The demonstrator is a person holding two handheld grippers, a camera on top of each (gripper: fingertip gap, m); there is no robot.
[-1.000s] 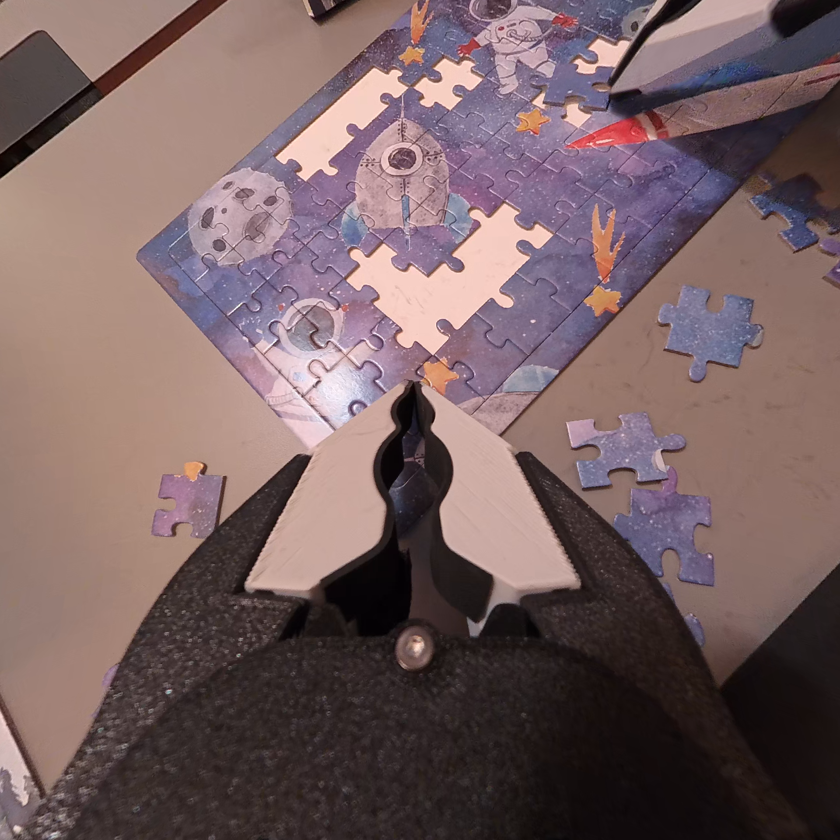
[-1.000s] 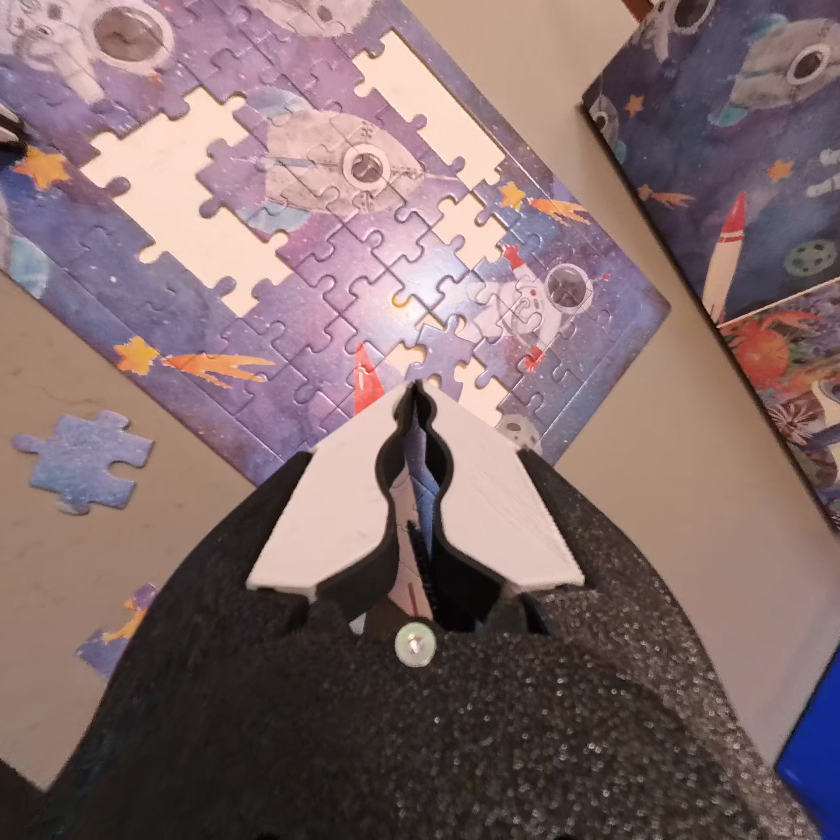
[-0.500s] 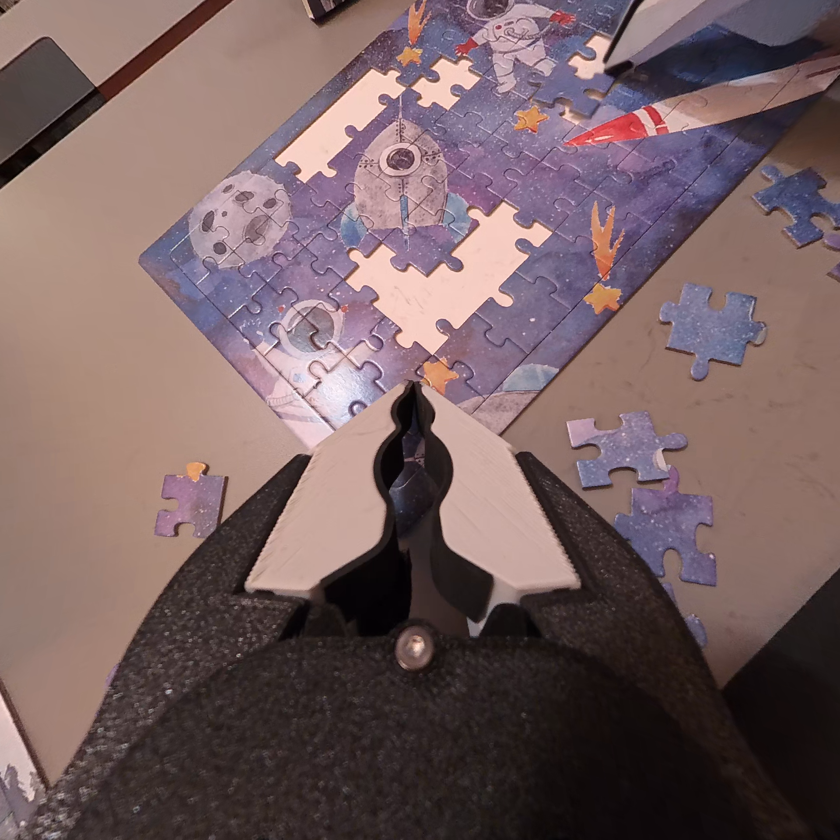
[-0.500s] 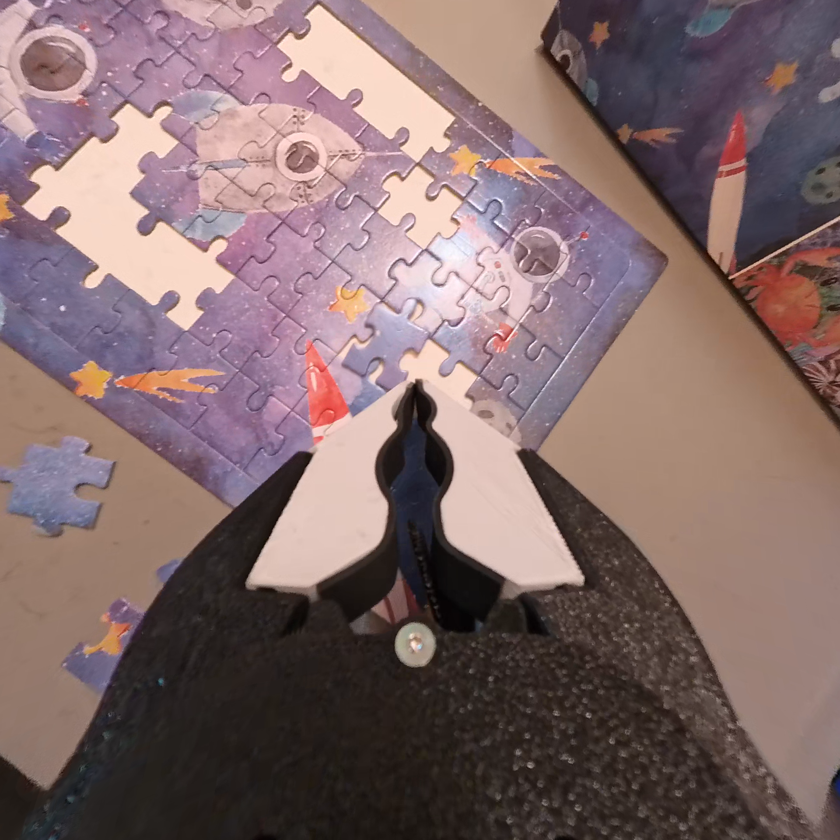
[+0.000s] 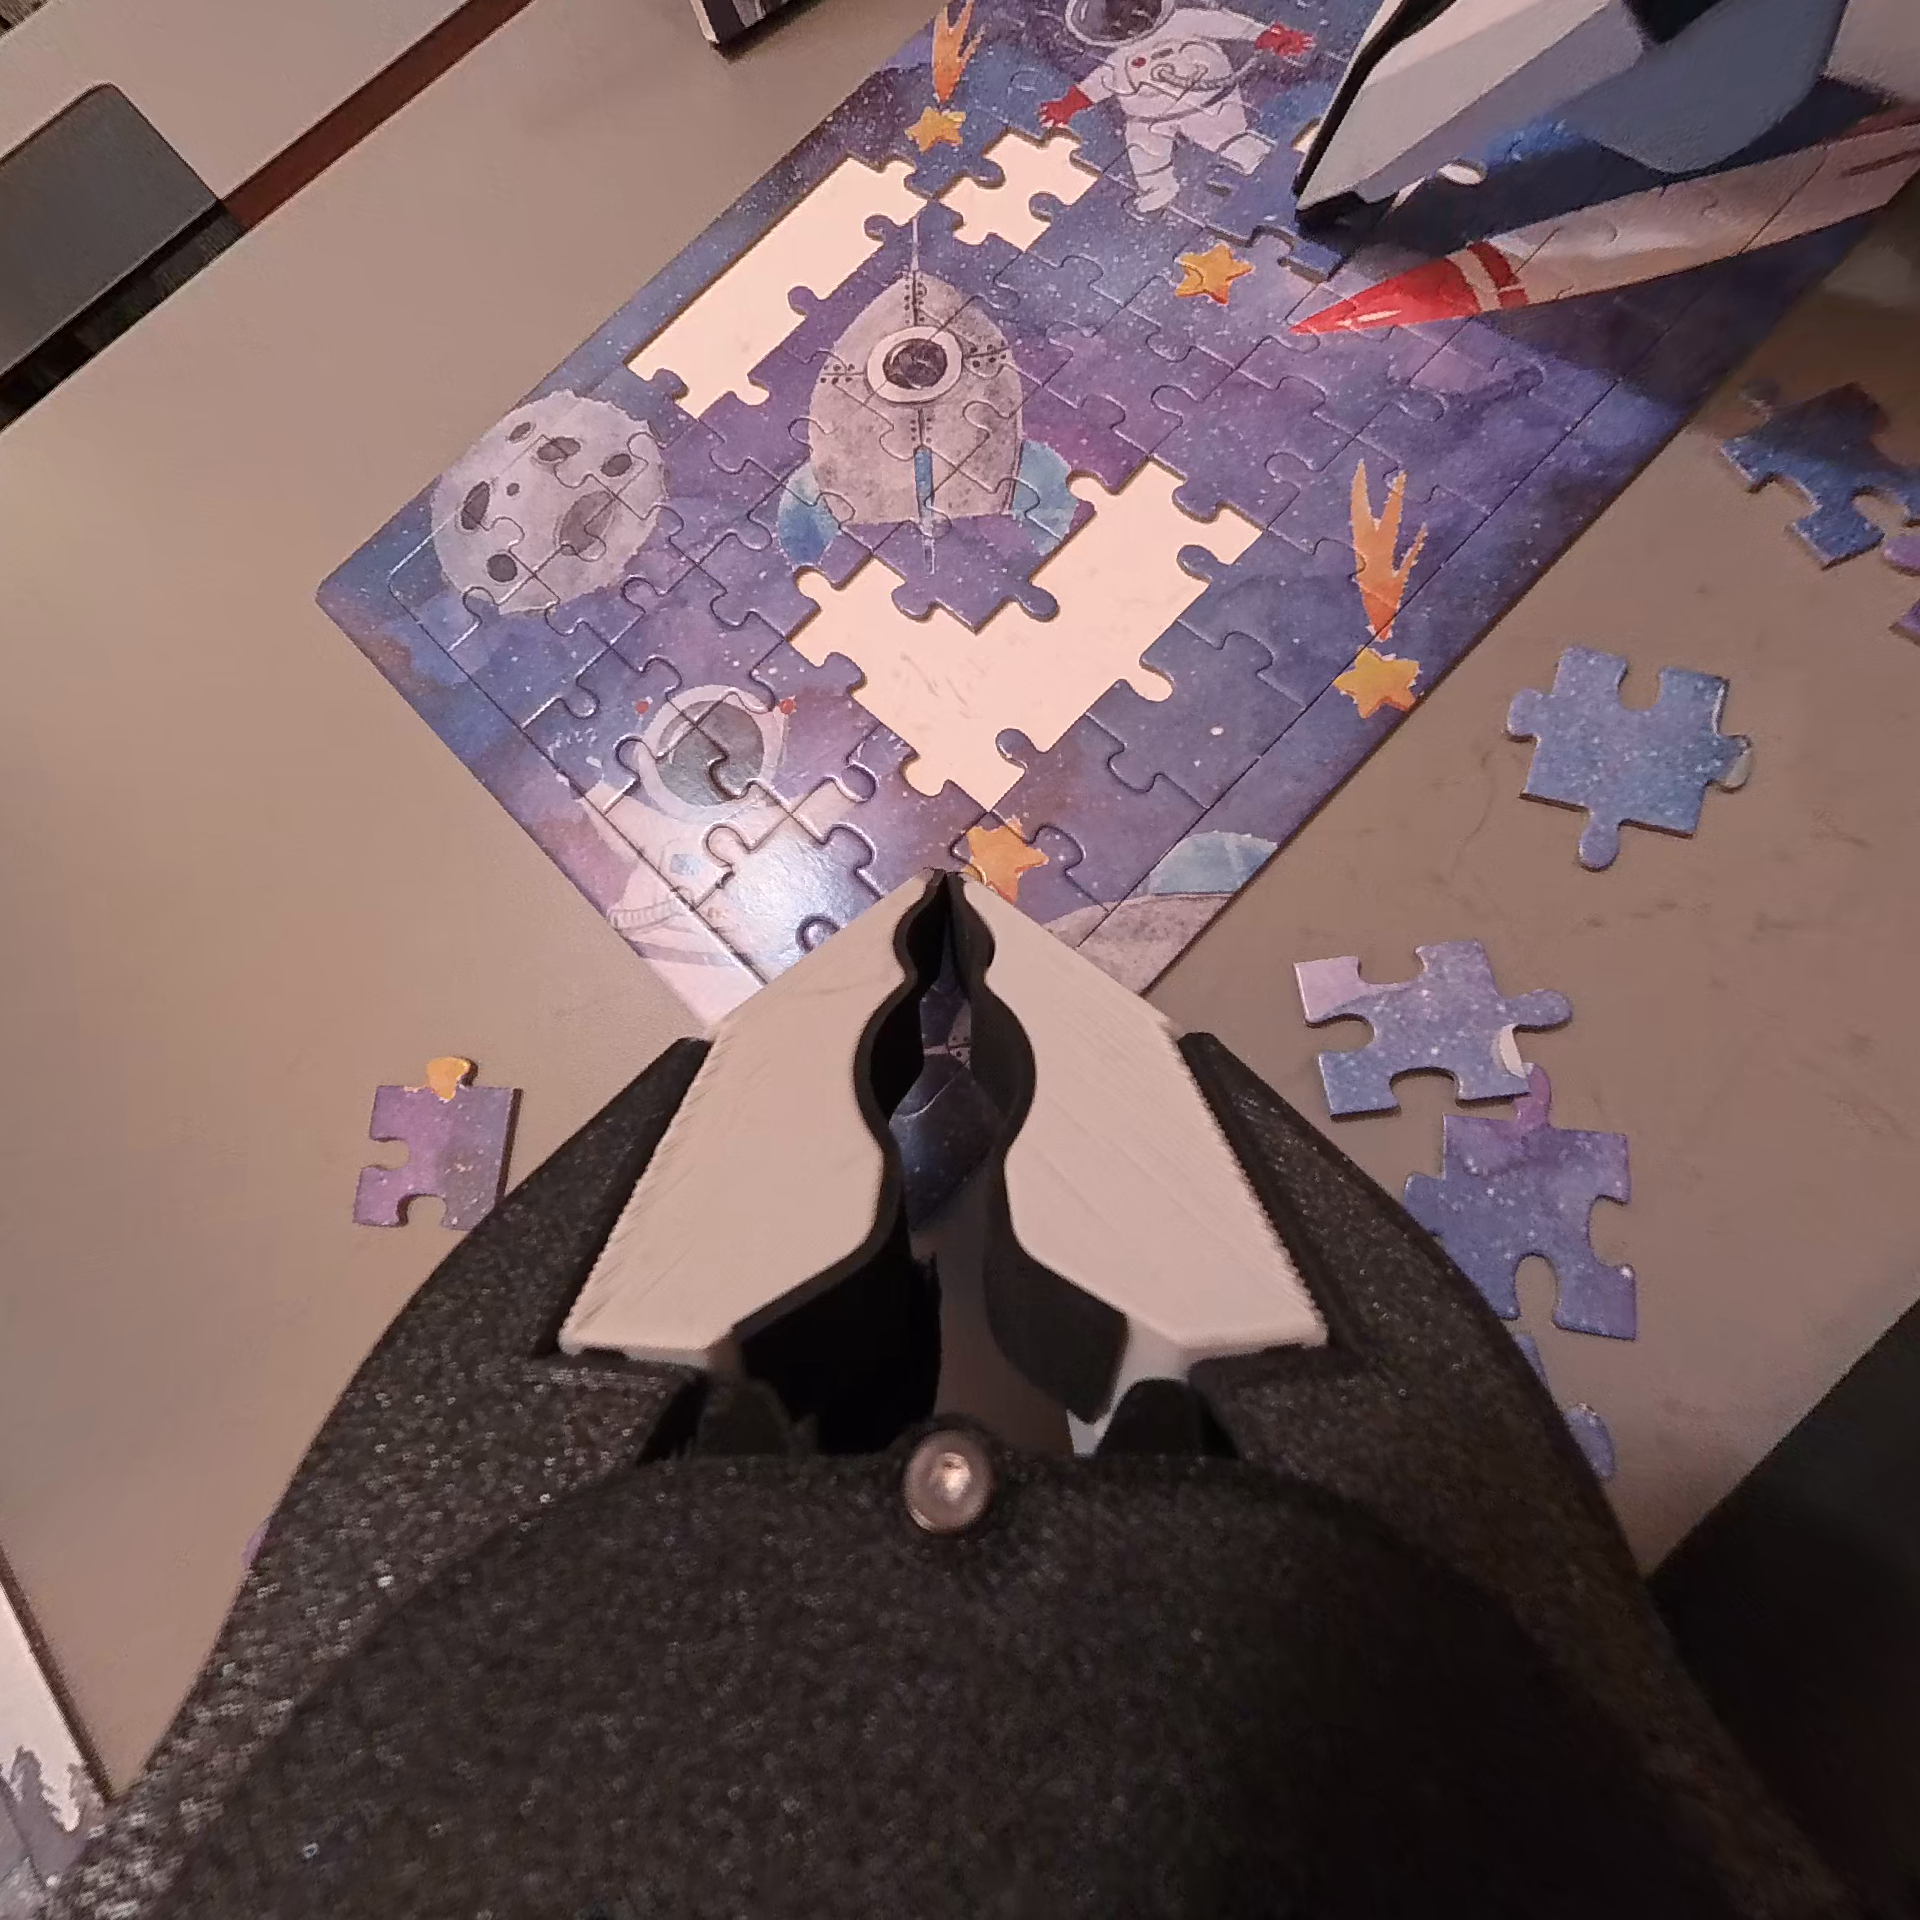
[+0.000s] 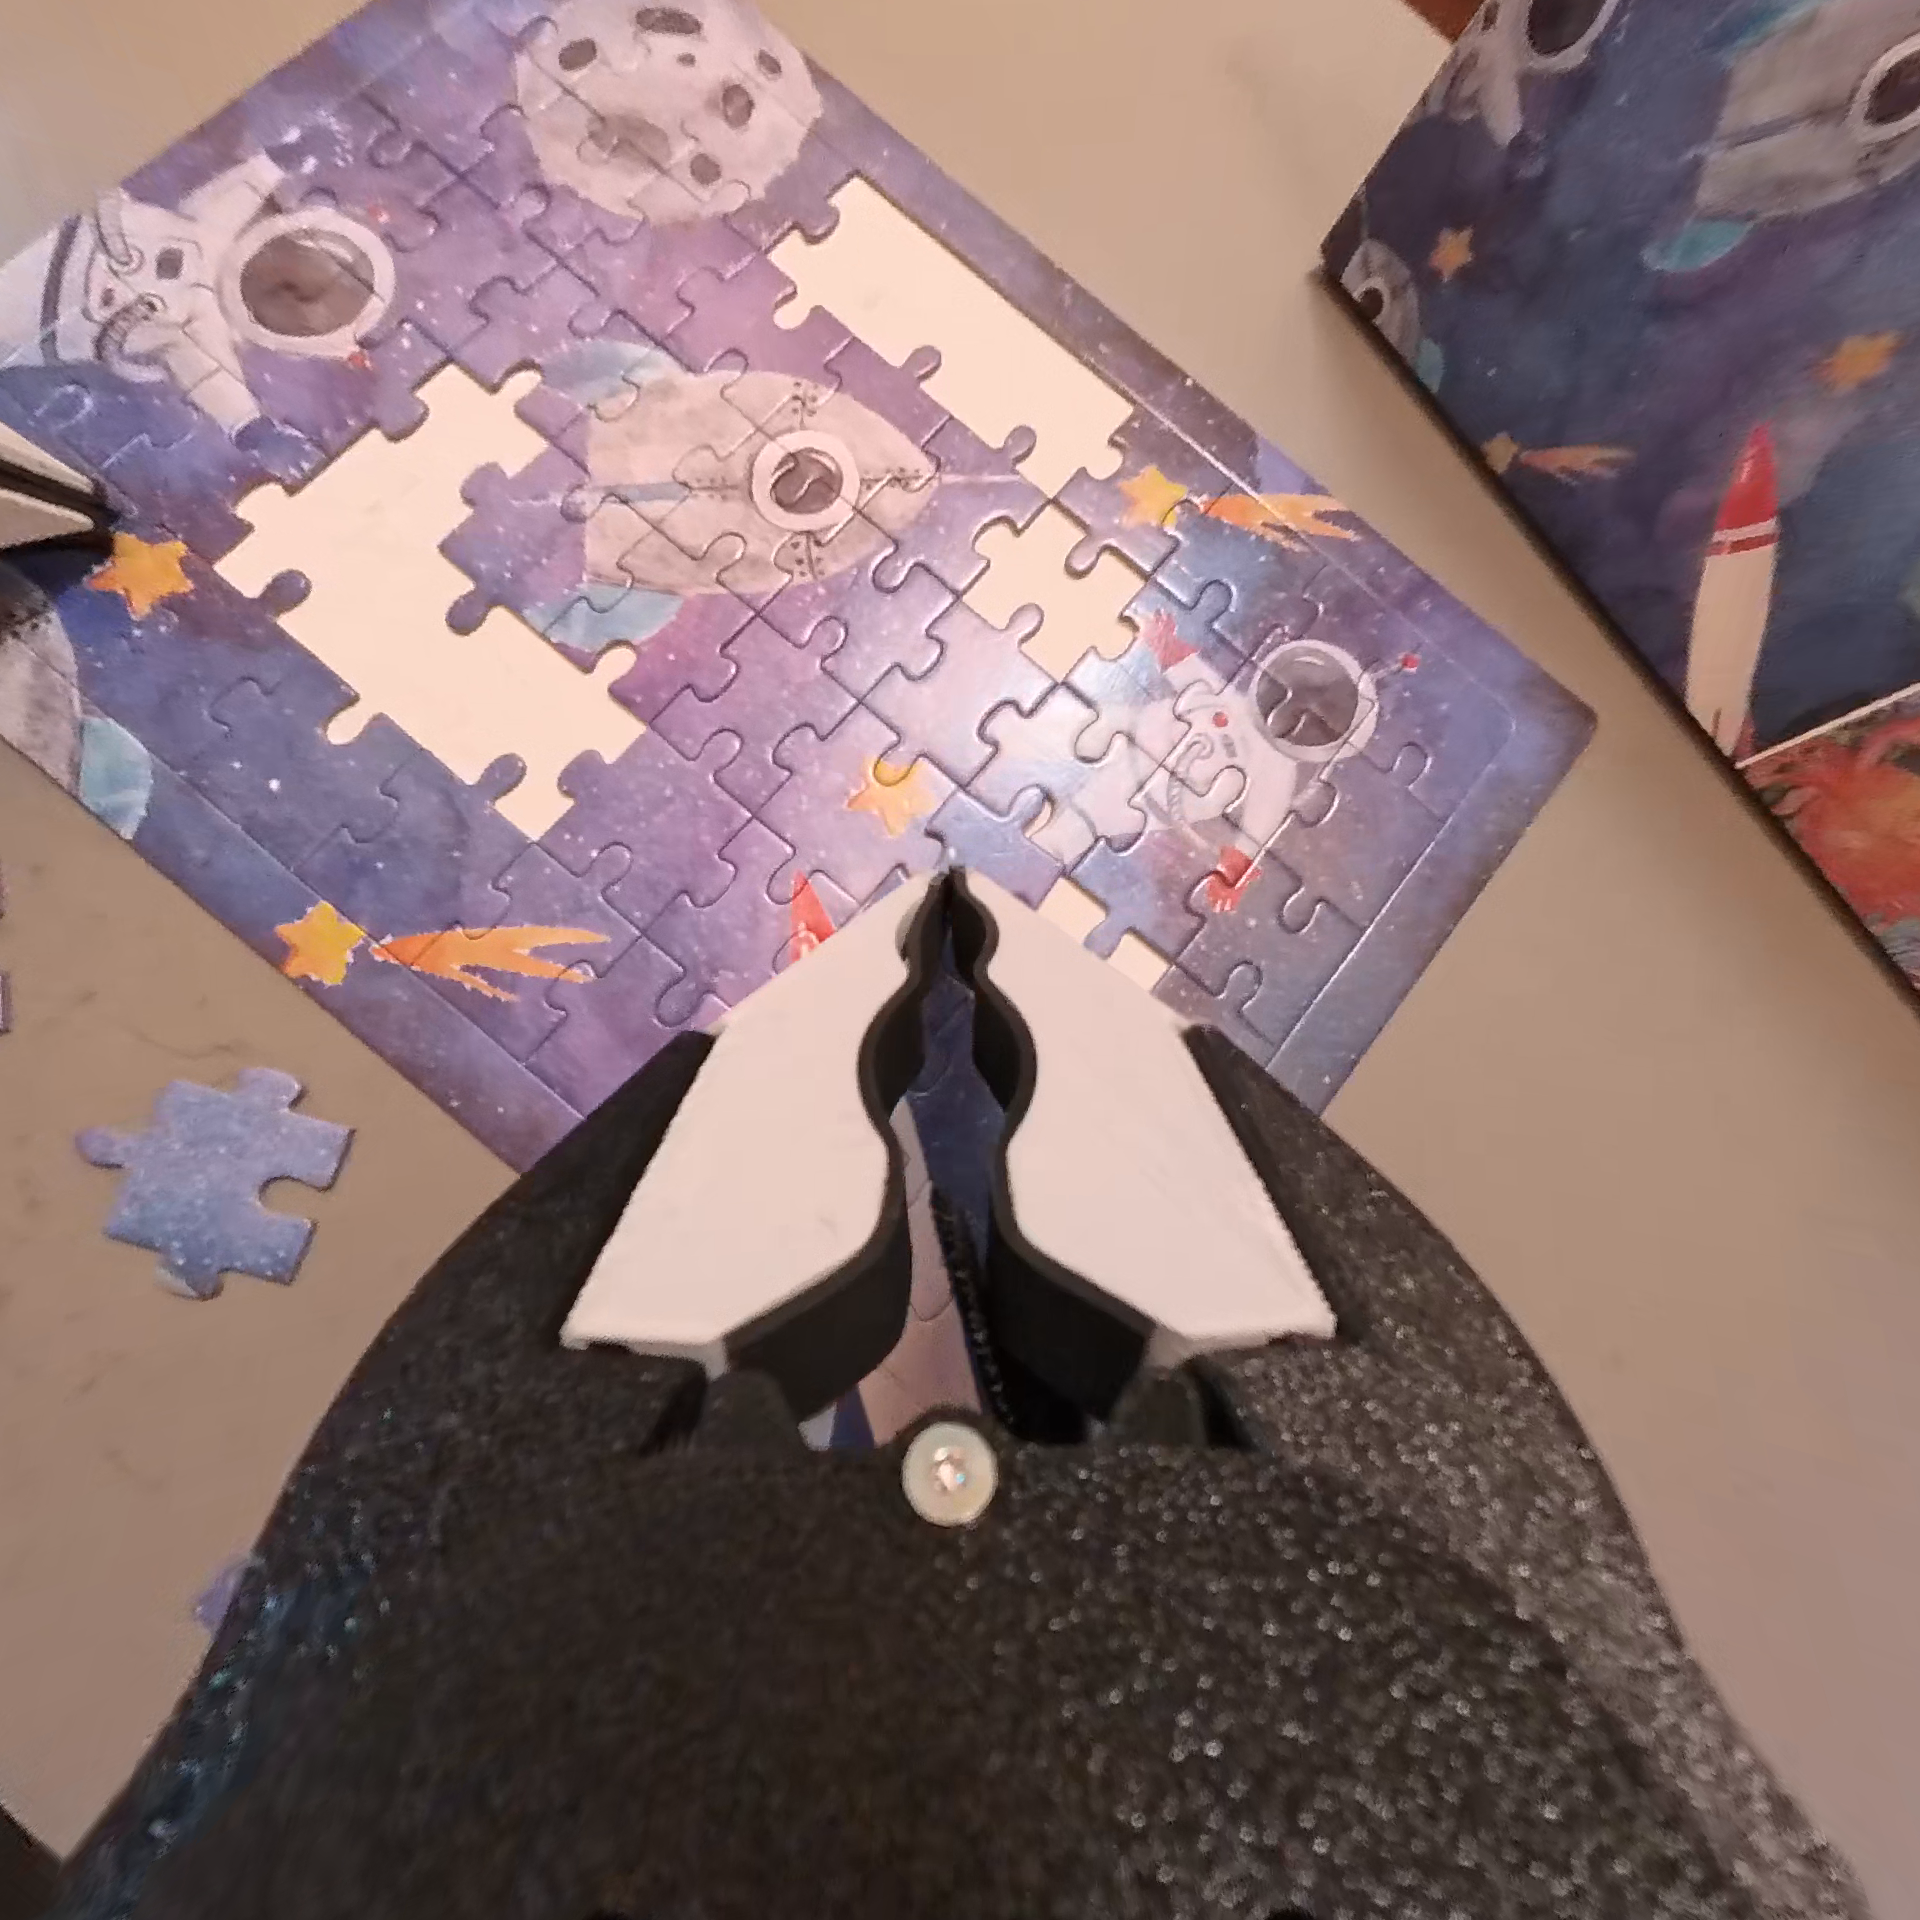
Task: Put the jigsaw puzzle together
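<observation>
The space-themed jigsaw puzzle [image 5: 1299, 499] lies flat on the grey table, with white gaps: a large one in the middle [image 5: 1018, 644], a strip [image 5: 769, 301] and a small one [image 5: 1023, 187]. My left gripper [image 5: 943, 878] is shut and empty over the puzzle's near corner. My right gripper [image 6: 948, 878] is shut and empty over the puzzle [image 6: 727, 727] near the small astronaut [image 6: 1247, 748], beside a small white gap [image 6: 1117, 930]. It also shows in the left wrist view [image 5: 1320, 203] at the far corner.
Loose pieces lie on the table: one at the left [image 5: 442, 1143], several at the right [image 5: 1626, 743] [image 5: 1423, 1023] [image 5: 1522, 1216] [image 5: 1829, 468], one in the right wrist view [image 6: 213, 1174]. The picture box [image 6: 1714, 364] stands beyond the puzzle. My right fingertips sit around 15 centimetres from my left ones. To reach the puzzle [image 6: 727, 727] in a straight line is about 5 centimetres for my right fingers, about 12 centimetres for my left. My left wrist view [image 5: 1150, 395] looks at it from another angle.
My right gripper has shifted over the far corner of the puzzle, staying shut. My left gripper has barely moved.
</observation>
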